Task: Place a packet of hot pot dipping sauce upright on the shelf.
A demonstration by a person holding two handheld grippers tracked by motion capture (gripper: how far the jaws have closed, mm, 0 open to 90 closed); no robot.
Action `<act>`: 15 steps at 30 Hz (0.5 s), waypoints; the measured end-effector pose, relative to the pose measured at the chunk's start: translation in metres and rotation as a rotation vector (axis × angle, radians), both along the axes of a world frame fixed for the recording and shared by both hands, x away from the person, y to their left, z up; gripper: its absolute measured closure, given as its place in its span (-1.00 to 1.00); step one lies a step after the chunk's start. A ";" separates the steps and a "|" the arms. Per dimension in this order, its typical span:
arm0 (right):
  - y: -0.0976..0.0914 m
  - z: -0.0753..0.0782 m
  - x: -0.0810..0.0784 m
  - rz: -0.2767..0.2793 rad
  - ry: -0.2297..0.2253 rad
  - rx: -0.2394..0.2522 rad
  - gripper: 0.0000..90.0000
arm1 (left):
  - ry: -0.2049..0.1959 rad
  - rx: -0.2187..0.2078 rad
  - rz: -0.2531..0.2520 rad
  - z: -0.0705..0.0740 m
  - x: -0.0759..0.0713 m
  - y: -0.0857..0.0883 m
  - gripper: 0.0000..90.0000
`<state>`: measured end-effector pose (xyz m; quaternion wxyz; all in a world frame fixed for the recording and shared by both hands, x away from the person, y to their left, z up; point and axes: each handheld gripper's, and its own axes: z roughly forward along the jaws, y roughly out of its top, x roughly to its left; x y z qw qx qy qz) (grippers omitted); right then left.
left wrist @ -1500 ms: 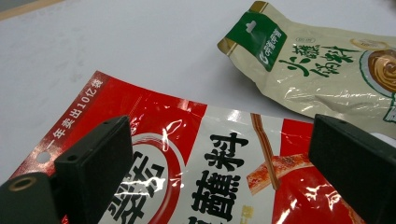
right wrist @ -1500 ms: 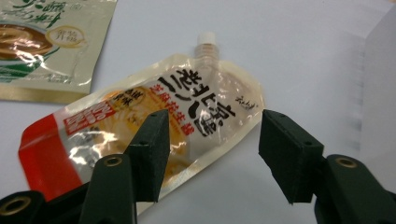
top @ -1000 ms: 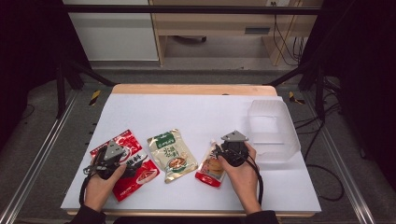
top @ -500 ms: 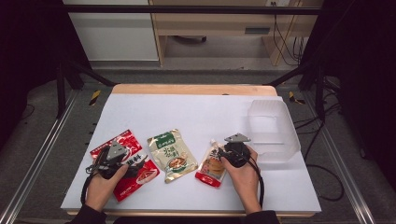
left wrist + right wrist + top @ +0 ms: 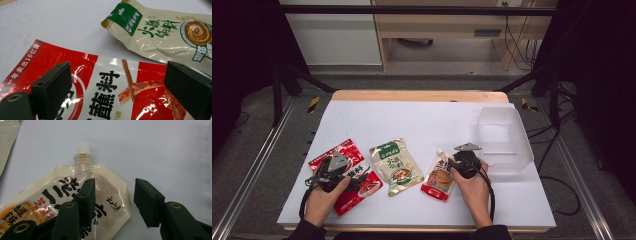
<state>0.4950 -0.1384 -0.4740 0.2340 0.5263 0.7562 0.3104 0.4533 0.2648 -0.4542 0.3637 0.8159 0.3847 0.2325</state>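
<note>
Glossy plastic is what we are dealing with, and that is the risk. In the lower middle of the high view our right gripper [image 5: 451, 165] sits over the spout pouch [image 5: 439, 176]; its jaws have just been closing and stand about half open. In the right gripper view they straddle the pouch's right edge [image 5: 110, 195], one jaw over the printed face, the other over bare white surface [image 5: 162, 150], and the pads do not yet press on anything. If we close from here, we judge the jaws may catch only a thin lip of film; the limp pouch could then fold, slide out or swing when lifted. The outer jaw could also scrape the surface and push the pouch sideways towards the green and cream packet [image 5: 396, 166] just to its left.

At lower left, our left gripper [image 5: 343, 172] hovers with jaws wide over the red packet [image 5: 346, 172]; in the left gripper view they span its red and white print [image 5: 110, 100] without holding it. A careless drop there might crease or shift that packet.

Farther up at right, the clear plastic tub [image 5: 504, 140] stands near; a swinging pouch could knock its rim.
</note>
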 end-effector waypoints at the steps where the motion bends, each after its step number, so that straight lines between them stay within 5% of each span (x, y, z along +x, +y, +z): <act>1: 0.000 -0.001 0.001 -0.001 0.007 0.005 0.16 | 0.000 -0.001 -0.002 0.000 0.000 0.000 -0.82; 12: -0.002 -0.002 -0.001 0.014 0.033 0.047 0.29 | 0.000 0.004 -0.010 0.000 -0.001 -0.002 -0.82; 15: -0.001 0.000 -0.003 0.023 0.030 0.038 0.49 | 0.001 0.006 -0.011 0.000 -0.001 -0.003 -0.82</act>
